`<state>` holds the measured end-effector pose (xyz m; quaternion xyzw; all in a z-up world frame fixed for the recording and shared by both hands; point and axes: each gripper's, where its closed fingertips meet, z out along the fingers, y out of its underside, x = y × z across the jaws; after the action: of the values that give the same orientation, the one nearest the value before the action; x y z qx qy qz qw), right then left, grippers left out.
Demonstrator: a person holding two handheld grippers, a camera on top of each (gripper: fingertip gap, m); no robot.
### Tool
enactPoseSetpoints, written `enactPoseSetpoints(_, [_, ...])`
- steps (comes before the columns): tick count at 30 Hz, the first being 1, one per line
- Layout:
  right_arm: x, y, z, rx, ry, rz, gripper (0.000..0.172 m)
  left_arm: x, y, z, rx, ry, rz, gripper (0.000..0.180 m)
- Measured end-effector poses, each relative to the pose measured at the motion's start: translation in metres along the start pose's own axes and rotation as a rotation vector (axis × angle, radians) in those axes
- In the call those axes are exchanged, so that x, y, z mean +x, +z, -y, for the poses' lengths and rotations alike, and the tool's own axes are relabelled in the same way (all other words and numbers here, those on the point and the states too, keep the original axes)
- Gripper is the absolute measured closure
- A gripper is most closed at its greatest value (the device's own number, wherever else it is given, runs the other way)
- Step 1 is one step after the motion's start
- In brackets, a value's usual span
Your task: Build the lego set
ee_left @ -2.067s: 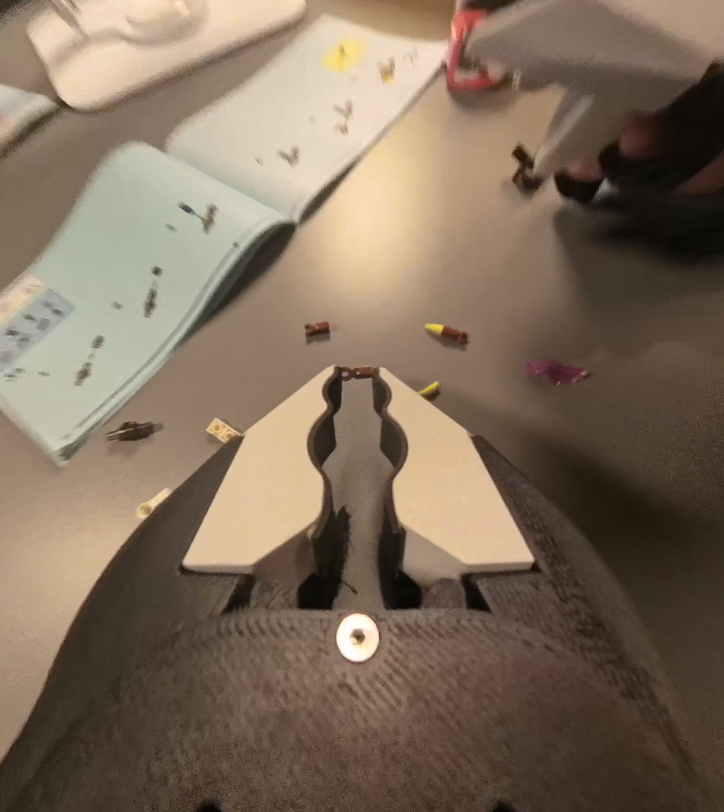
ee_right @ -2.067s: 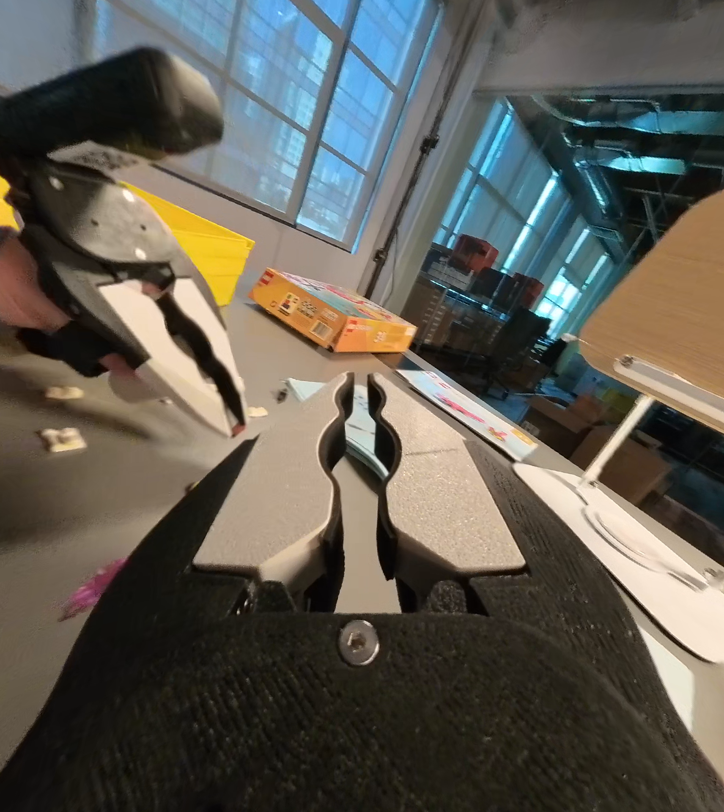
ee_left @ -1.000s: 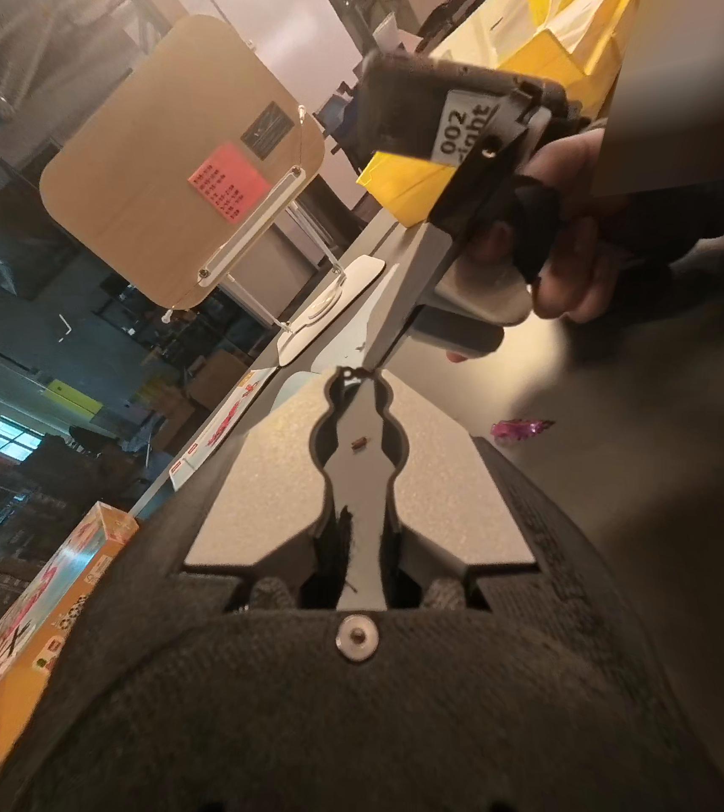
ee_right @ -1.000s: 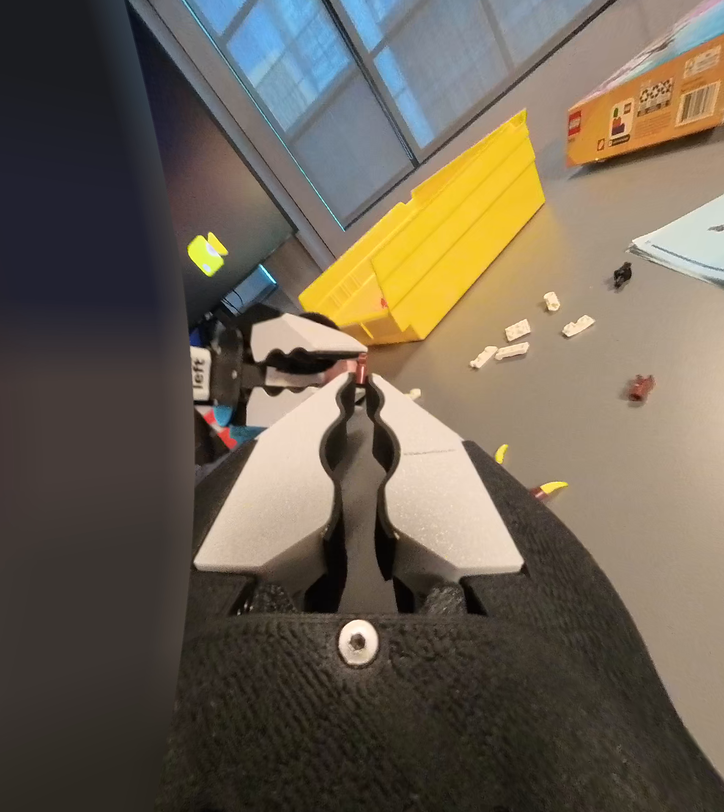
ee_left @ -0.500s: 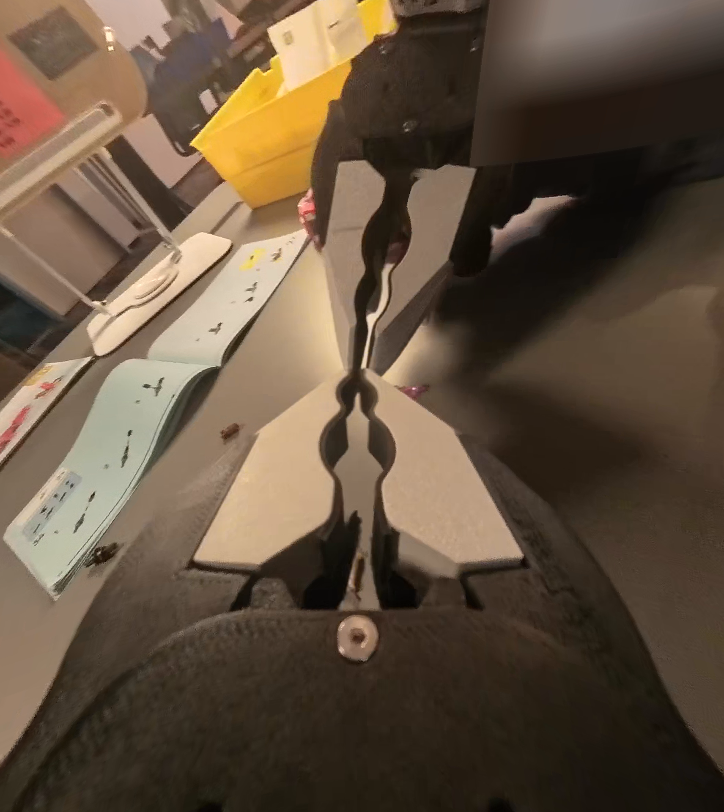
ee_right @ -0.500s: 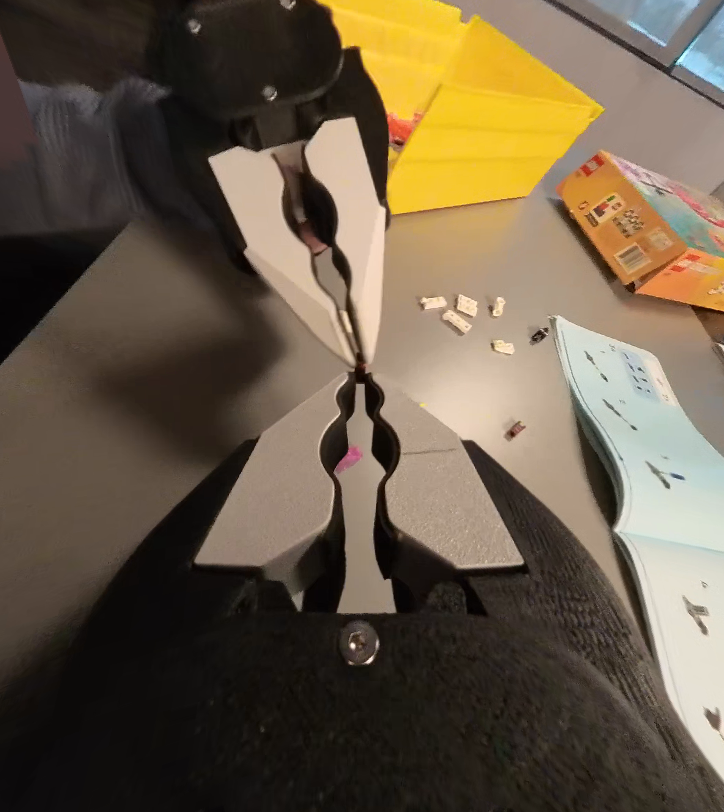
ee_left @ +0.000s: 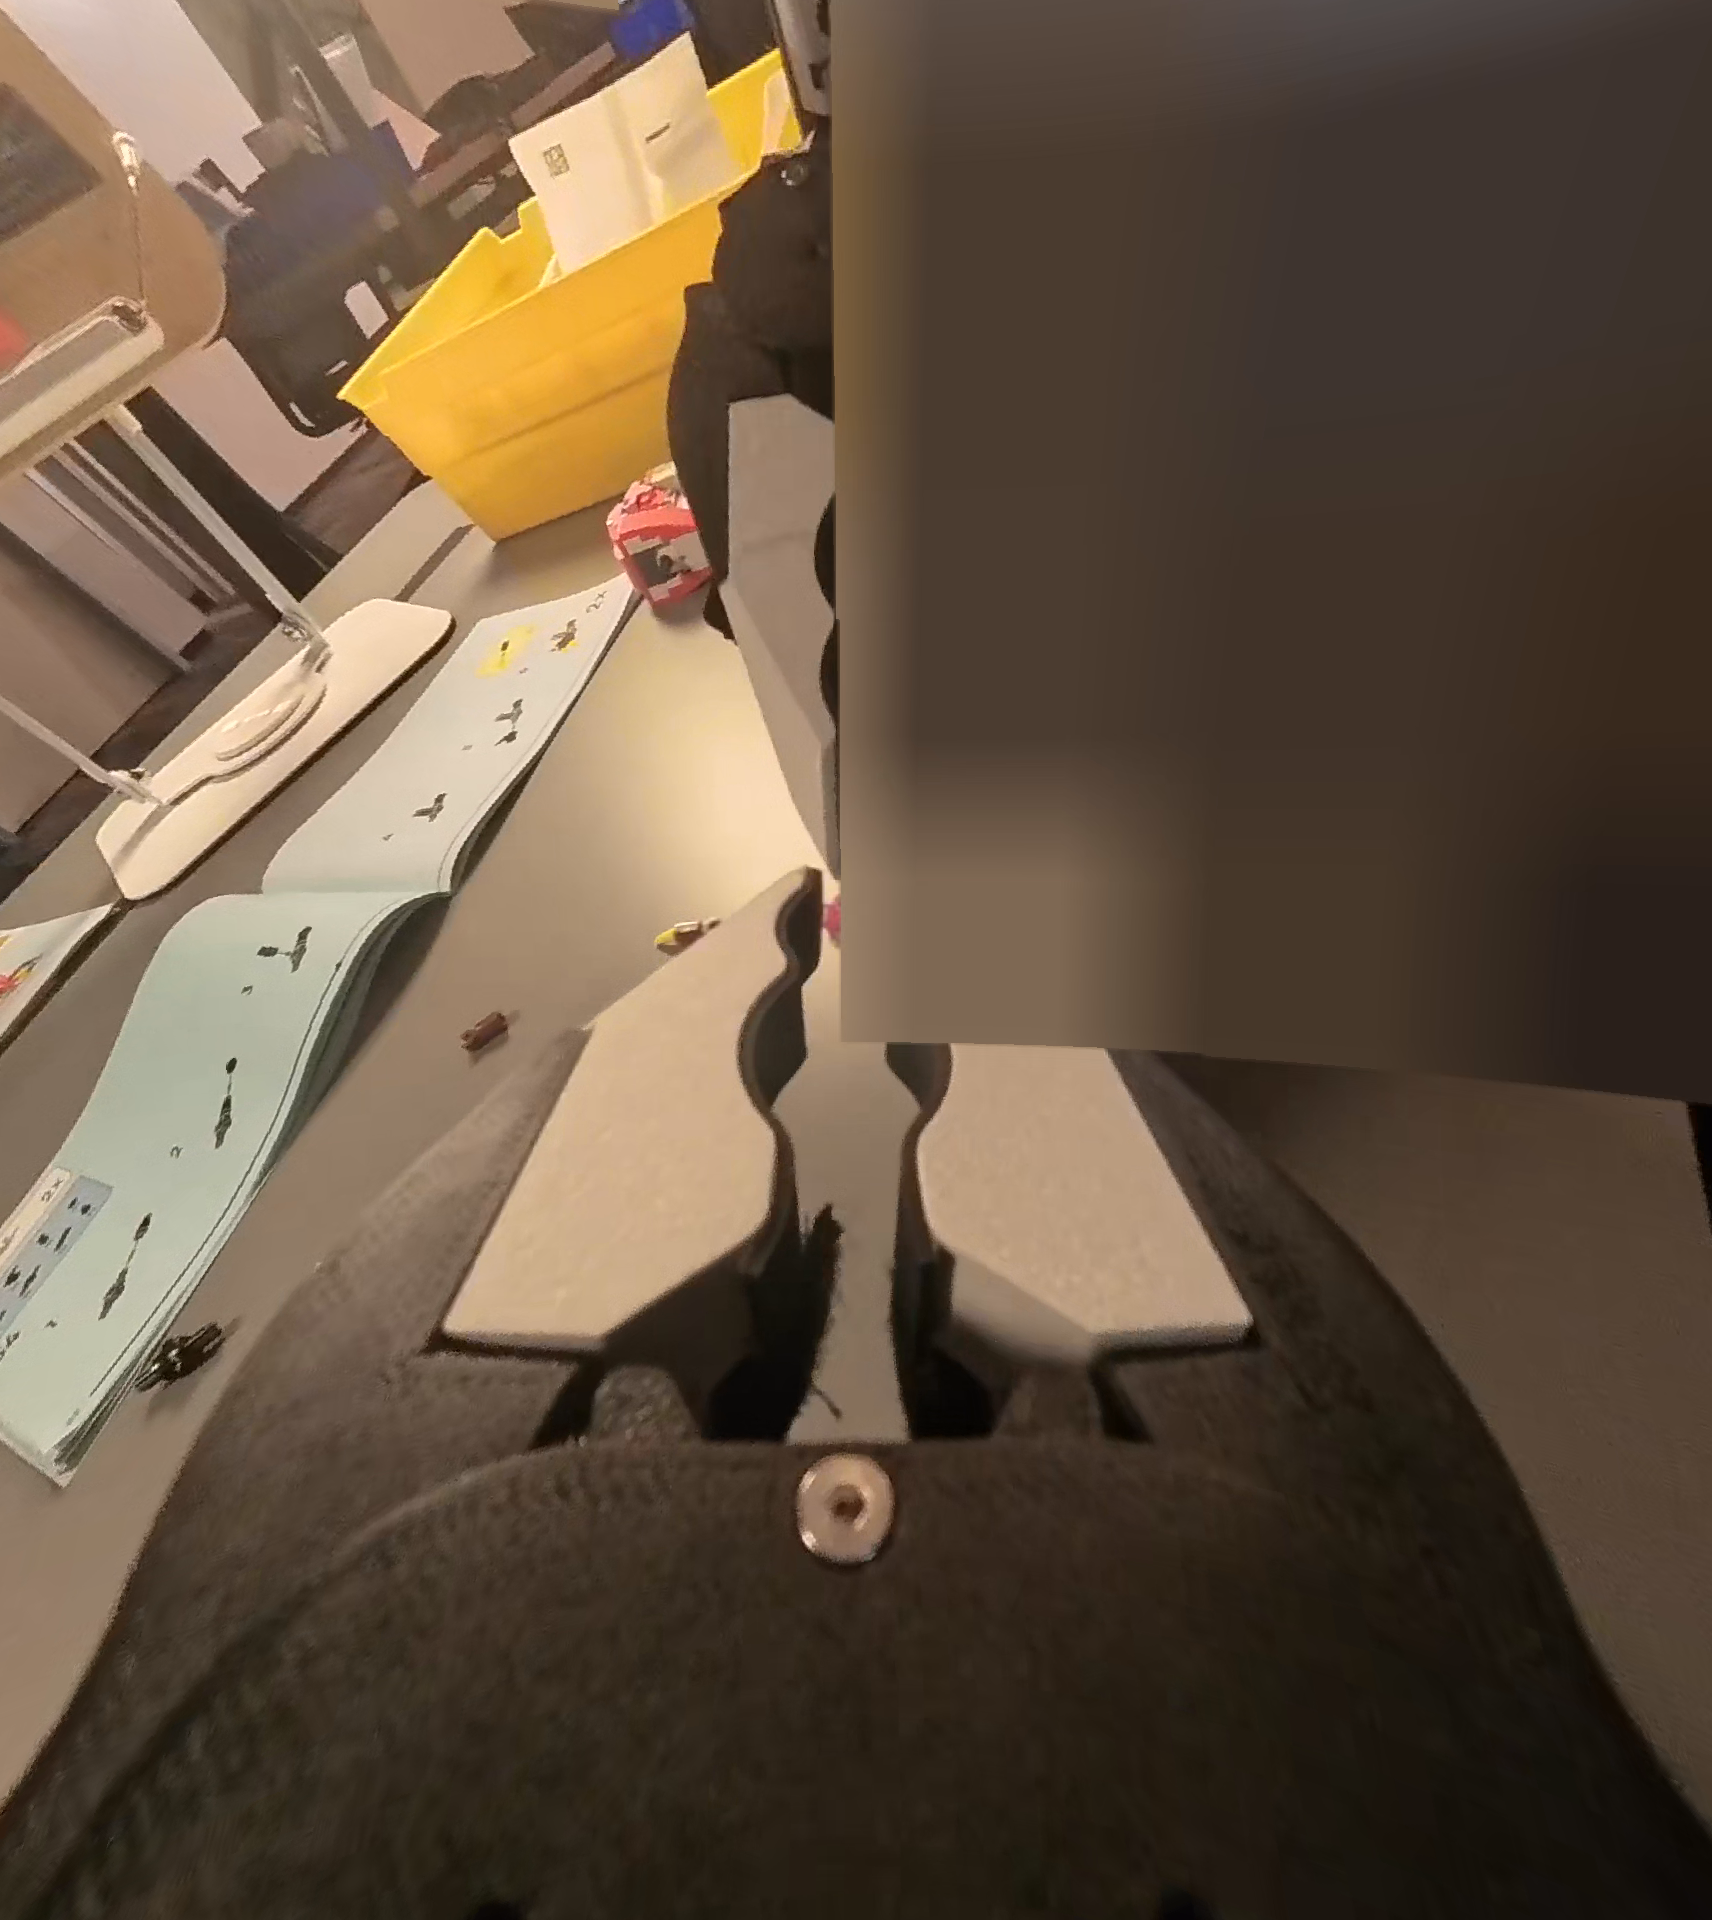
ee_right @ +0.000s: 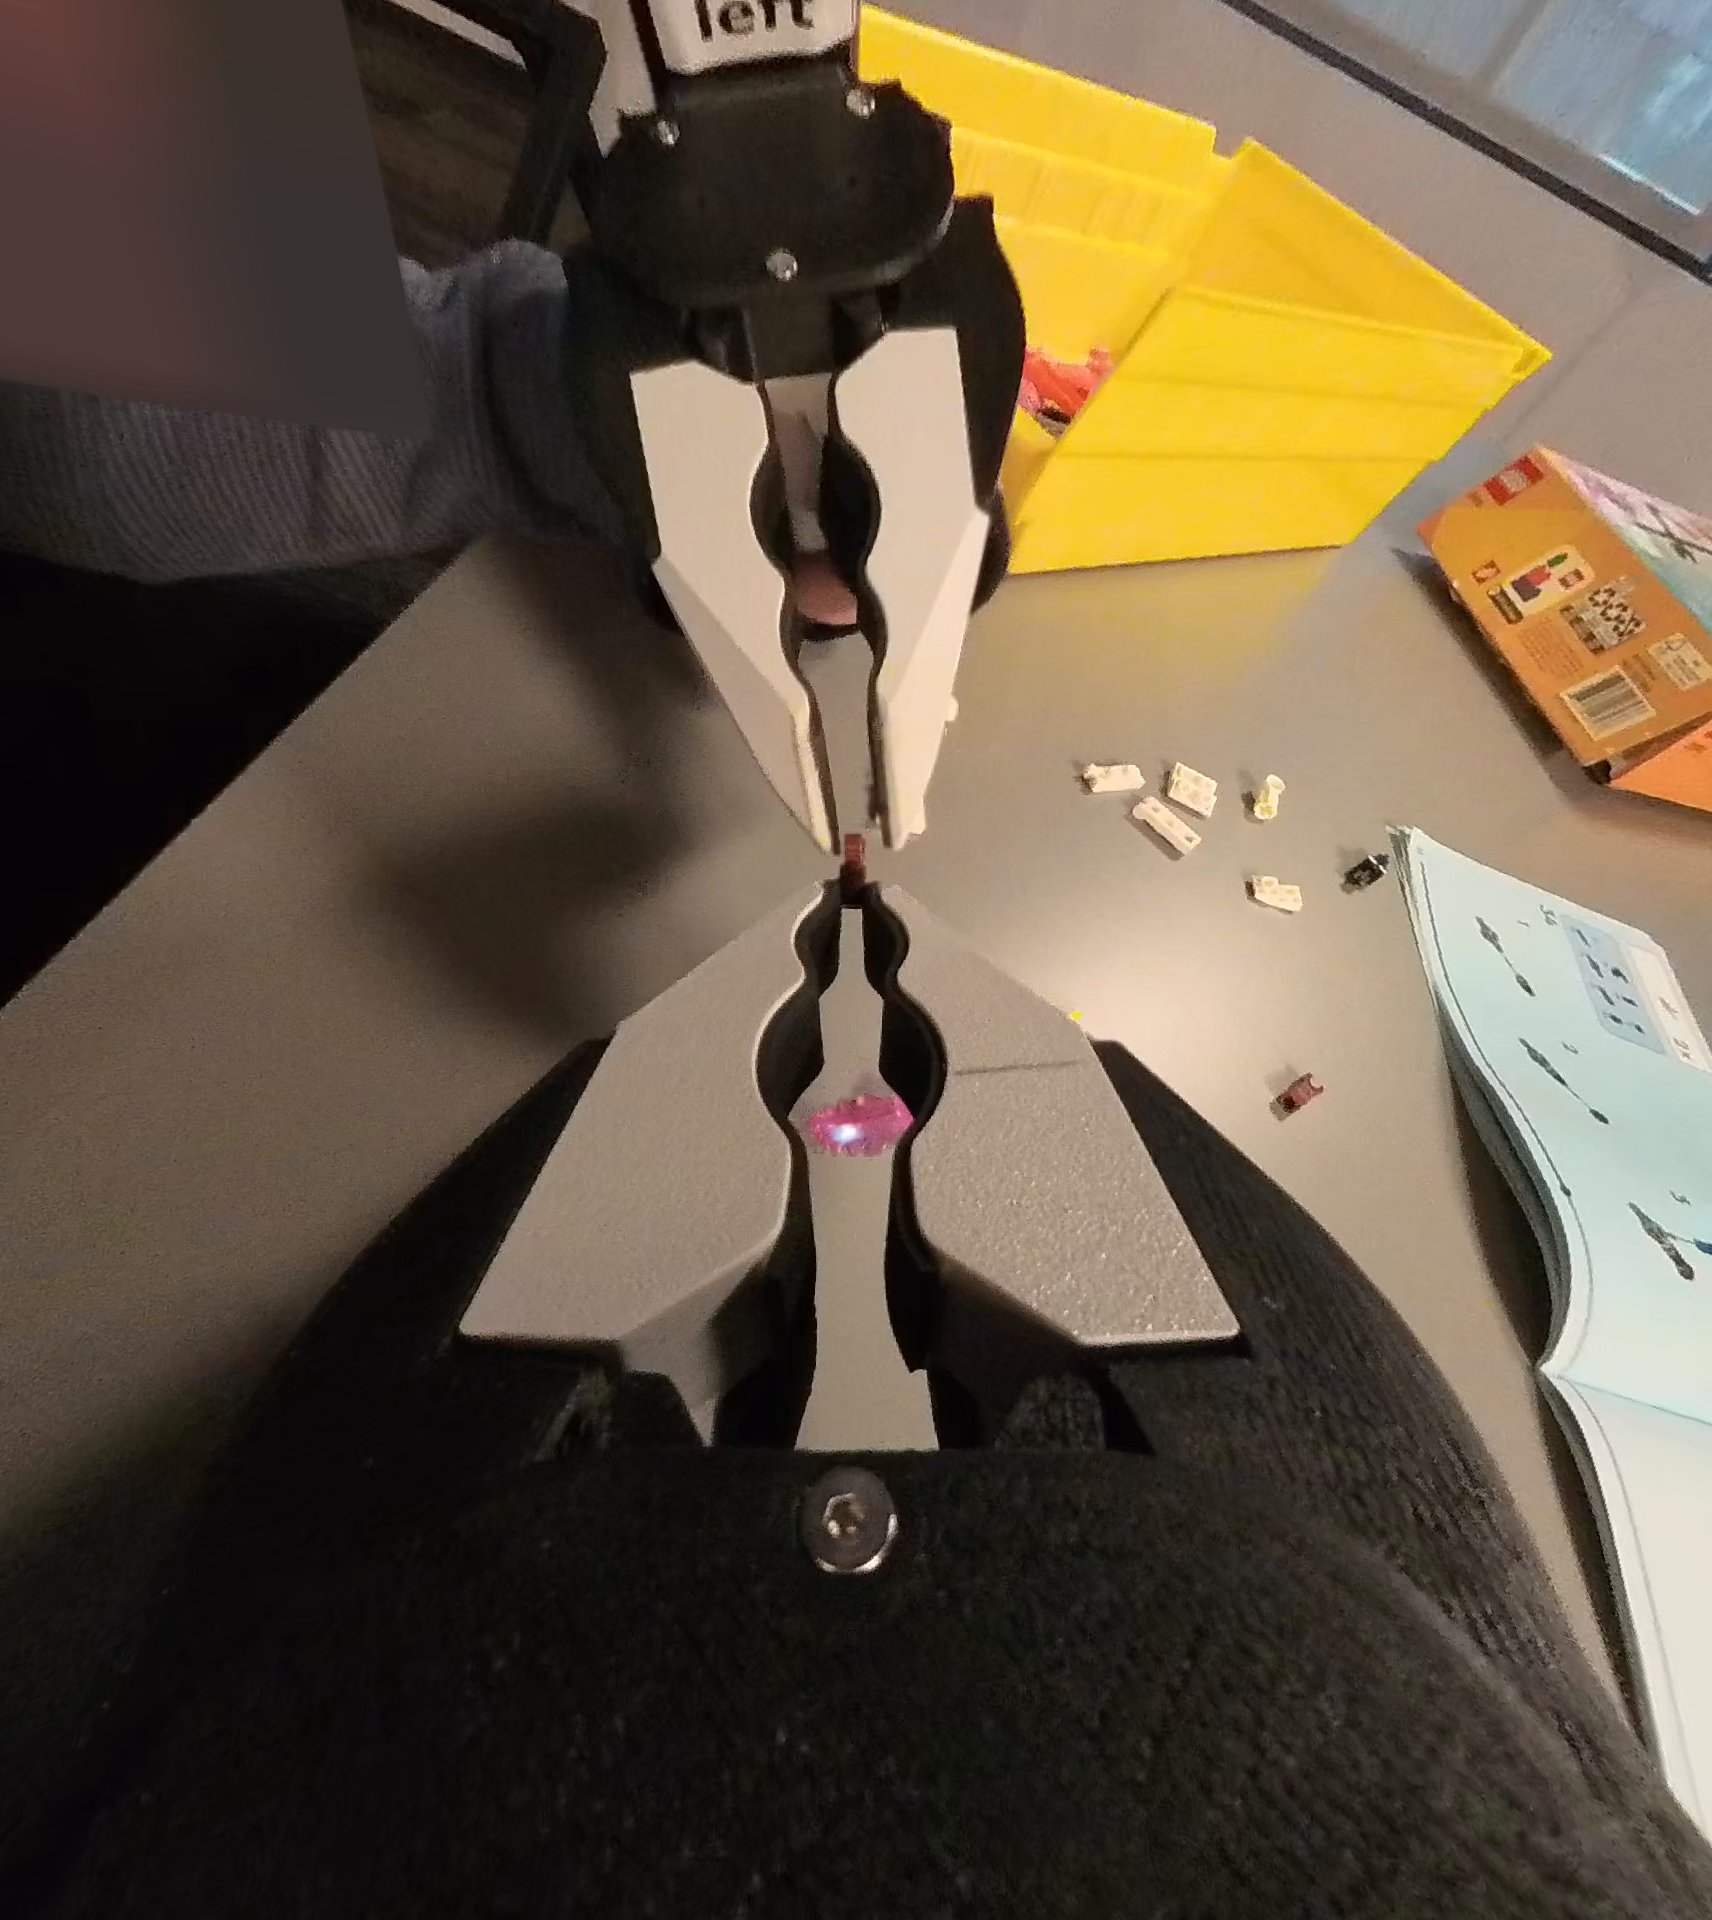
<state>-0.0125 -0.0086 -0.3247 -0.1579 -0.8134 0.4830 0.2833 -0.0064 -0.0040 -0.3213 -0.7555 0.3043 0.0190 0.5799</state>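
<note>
Between the two sets of fingertips, above the grey table (ee_right: 1195,665), a tiny dark red piece (ee_right: 853,891) is pinched in the right gripper (ee_right: 853,914), only its end caught in the closed tips. The left gripper (ee_right: 859,831) faces it with tips parted around the piece's far end, not pressing. With so shallow a hold, any nudge from those tips could tip the piece out onto the table, among the white pieces (ee_right: 1190,800) near the open booklet (ee_right: 1600,1091).
</note>
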Motion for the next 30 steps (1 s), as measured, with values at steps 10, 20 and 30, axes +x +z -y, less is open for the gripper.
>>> enactPoseSetpoints(10, [0.001, 0.001, -0.002, -0.010, -0.007, -0.010, 0.170, 0.000, 0.003, -0.005, -0.039, -0.016, -0.014, 0.178])
enactPoseSetpoints(20, [0.000, 0.005, -0.014, -0.089, -0.066, -0.022, 0.170, 0.003, 0.008, -0.018, -0.133, -0.043, -0.051, 0.178])
enactPoseSetpoints(30, [0.044, -0.011, -0.025, -0.104, 0.155, -0.232, 0.158, -0.051, -0.017, -0.013, -0.071, -0.070, 0.311, 0.178])
